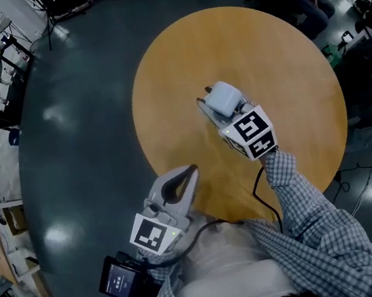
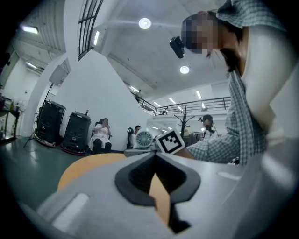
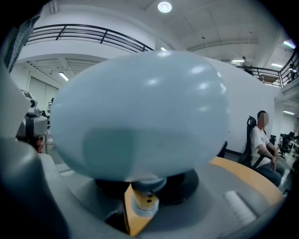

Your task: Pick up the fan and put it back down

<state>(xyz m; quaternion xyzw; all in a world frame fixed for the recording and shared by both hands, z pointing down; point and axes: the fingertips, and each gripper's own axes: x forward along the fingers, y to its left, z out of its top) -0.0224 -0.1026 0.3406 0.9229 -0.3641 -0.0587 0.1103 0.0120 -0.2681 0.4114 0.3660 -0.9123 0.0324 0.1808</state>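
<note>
The right tool (image 1: 219,109) is clamped on the small pale blue-white plastic fan (image 1: 223,98), just above the centre of the head view. In the right gripper view the fan's rounded body (image 3: 140,112) fills most of the frame. Its narrow neck sits between the jaws of the right tool (image 3: 142,198). Whether the fan's base touches the round orange-brown wooden tabletop (image 1: 277,63) cannot be told.

The left tool (image 1: 190,171) is at the lower left of the tabletop, over its near edge and well apart from the fan. Its jaws meet at the tips with nothing between them (image 2: 155,156). A dark grey floor (image 1: 75,139) surrounds the tabletop.
</note>
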